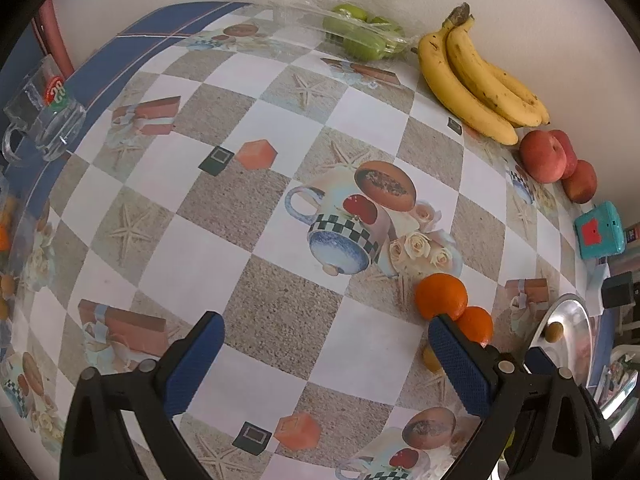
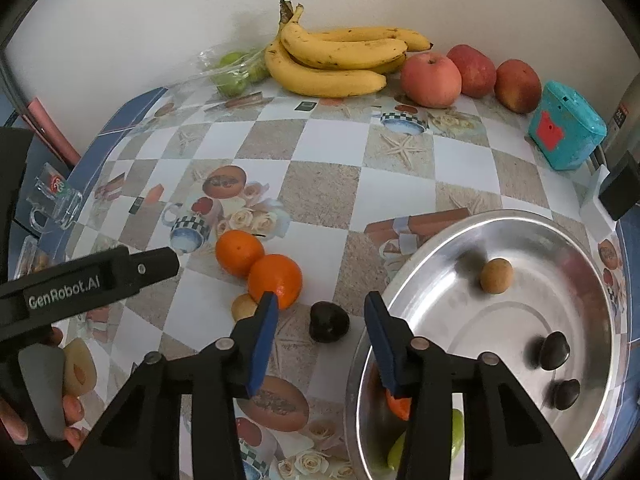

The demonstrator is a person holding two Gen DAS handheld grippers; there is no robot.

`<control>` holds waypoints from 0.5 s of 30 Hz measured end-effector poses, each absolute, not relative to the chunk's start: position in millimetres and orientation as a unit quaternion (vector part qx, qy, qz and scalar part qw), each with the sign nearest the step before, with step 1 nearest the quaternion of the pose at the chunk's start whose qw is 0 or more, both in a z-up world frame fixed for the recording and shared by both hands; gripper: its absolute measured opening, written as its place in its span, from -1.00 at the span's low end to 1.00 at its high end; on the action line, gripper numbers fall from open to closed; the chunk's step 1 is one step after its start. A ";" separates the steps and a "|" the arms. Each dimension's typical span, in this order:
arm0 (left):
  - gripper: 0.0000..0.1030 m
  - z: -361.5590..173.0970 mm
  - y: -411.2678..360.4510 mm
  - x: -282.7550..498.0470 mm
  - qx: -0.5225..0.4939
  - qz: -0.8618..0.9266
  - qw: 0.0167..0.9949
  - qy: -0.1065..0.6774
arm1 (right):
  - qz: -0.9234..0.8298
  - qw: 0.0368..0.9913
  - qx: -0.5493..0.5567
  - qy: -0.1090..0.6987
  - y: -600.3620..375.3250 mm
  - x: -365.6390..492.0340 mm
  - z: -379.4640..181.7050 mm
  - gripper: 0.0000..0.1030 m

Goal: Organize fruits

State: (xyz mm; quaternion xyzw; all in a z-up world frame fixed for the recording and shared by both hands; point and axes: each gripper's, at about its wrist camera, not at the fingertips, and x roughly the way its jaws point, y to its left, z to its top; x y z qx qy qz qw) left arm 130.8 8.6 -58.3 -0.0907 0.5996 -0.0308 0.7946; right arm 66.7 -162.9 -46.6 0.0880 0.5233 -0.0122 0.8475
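Hovering over the table, the right hand-held gripper brackets a dark fruit without touching, while the left hand-held gripper gapes empty.

Both tools: black plastic frames, triangular cut-outs, round silver screw heads, blue textured pads. Left tool carries white "GenRobot.AI" lettering on its side. Right tool same build; orange bit near one finger, probably a tab.

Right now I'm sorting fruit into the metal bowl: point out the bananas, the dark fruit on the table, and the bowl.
bananas (image 2: 336,60): right wrist view, middle of bunch.
dark fruit (image 2: 329,322): right wrist view, its centre.
metal bowl (image 2: 460,228): right wrist view, far rim.
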 end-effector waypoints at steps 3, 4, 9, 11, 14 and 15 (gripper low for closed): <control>1.00 -58.2 6.3 129.7 -0.088 -0.033 0.795 0.599 | -0.010 0.846 0.086 0.526 -161.4 68.7 -46.9 -0.20; 1.00 -58.6 5.6 130.1 -0.088 -0.033 0.795 0.599 | -0.008 0.845 0.084 0.528 -159.8 70.0 -48.2 -0.22; 1.00 -58.6 5.4 130.1 -0.088 -0.034 0.795 0.600 | -0.010 0.839 0.071 0.539 -155.5 72.6 -54.9 -0.25; 1.00 -58.6 5.7 130.5 -0.088 -0.034 0.794 0.600 | -0.010 0.837 0.074 0.543 -155.6 72.8 -57.4 -0.27; 1.00 -58.3 5.9 130.4 -0.088 -0.035 0.795 0.600 | -0.011 0.833 0.071 0.549 -153.2 73.5 -60.7 -0.30; 1.00 -58.1 5.7 130.7 -0.087 -0.035 0.795 0.600 | -0.013 0.832 0.065 0.551 -152.0 74.1 -61.4 -0.31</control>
